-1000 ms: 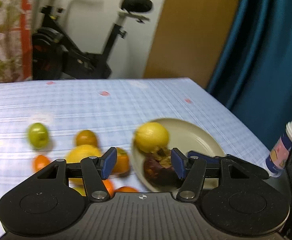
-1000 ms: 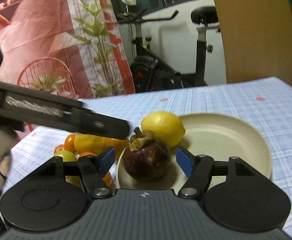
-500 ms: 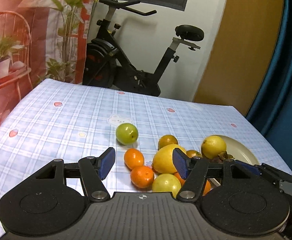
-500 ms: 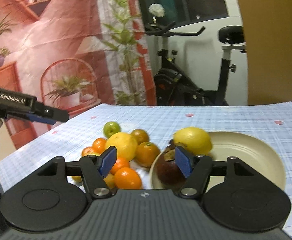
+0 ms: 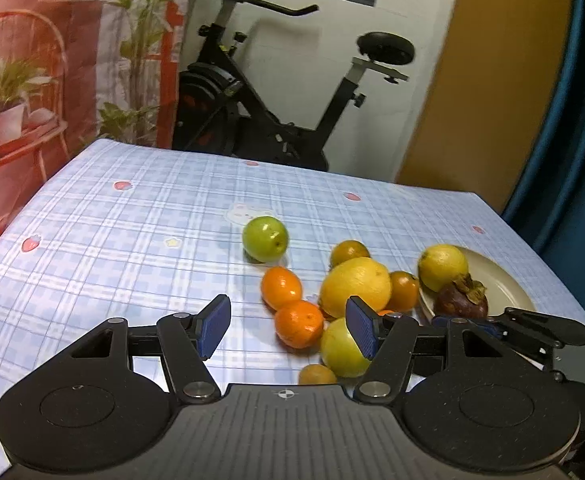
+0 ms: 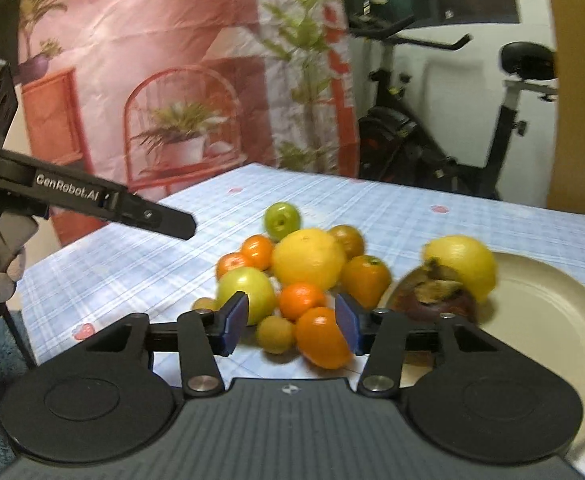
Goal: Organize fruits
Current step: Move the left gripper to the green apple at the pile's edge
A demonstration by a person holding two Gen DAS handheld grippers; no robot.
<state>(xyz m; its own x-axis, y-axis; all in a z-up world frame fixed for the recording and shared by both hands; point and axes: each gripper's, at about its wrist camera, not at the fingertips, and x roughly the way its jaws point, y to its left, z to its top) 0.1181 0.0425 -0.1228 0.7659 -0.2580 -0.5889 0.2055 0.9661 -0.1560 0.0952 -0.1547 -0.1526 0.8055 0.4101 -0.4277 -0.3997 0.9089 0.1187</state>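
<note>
Right gripper [image 6: 288, 322]: jaws closing, nothing gripped; an orange fruit [image 6: 323, 338] and a small yellow-green fruit [image 6: 275, 335] lie on the tabletop [image 6: 132, 256] beyond the gap, pads not pressing on either. Left gripper [image 5: 286, 326]: jaws about half apart, empty, above a tangerine [image 5: 299, 323]. Fruit pile sits just left of the beige plate [image 6: 544, 320]: large yellow citrus [image 6: 308, 258], pale green apple [image 6: 248, 294], green apple [image 6: 282, 220] at the far edge. On the plate: lemon [image 6: 462, 262] touching a mangosteen [image 6: 438, 296]. Exercise bike [image 5: 276, 92] behind. The left gripper's arm reads "GenRobot.AI" [image 6: 72, 194].
</note>
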